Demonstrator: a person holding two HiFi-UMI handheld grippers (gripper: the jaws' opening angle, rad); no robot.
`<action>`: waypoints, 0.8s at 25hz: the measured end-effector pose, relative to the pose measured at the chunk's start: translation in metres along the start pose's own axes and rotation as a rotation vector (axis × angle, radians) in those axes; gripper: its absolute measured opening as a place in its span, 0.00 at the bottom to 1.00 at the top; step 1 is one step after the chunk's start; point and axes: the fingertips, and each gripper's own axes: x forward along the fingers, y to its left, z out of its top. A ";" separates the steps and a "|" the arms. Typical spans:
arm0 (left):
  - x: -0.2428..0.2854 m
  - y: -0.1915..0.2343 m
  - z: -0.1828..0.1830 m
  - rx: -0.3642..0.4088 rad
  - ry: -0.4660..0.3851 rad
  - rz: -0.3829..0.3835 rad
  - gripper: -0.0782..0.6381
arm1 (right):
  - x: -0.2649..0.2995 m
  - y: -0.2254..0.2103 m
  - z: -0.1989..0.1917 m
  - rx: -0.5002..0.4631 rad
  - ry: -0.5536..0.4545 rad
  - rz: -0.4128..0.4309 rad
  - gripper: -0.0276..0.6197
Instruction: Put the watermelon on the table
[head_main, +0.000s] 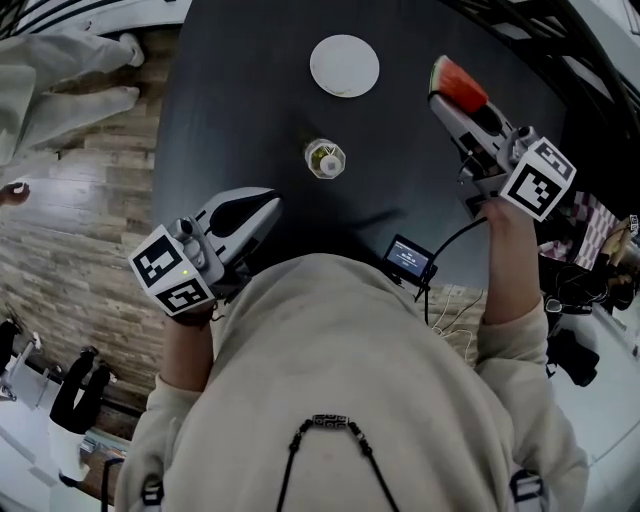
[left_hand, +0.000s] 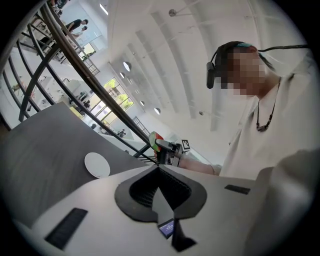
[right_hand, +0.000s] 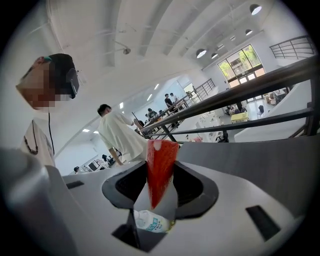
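At upper right, the right gripper (head_main: 447, 98) grasps the watermelon wedge (head_main: 463, 87), rind outward along its jaws, above the counter's (head_main: 250, 110) right edge.

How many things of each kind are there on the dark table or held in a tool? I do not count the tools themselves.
Plate: 1
Bottle: 1
Watermelon slice: 1
Screen device: 1
Total: 4

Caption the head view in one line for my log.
Right gripper holds a watermelon slice over the dark table bearing a white plate and a bottle.
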 end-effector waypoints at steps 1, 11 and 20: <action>-0.002 0.000 -0.001 -0.003 -0.001 0.003 0.11 | 0.005 -0.002 -0.003 -0.001 0.010 0.001 0.32; -0.023 0.010 -0.007 -0.030 -0.011 0.041 0.11 | 0.064 -0.036 -0.041 -0.032 0.160 -0.007 0.32; -0.040 0.014 -0.004 -0.040 -0.021 0.077 0.11 | 0.108 -0.071 -0.078 -0.042 0.277 -0.037 0.32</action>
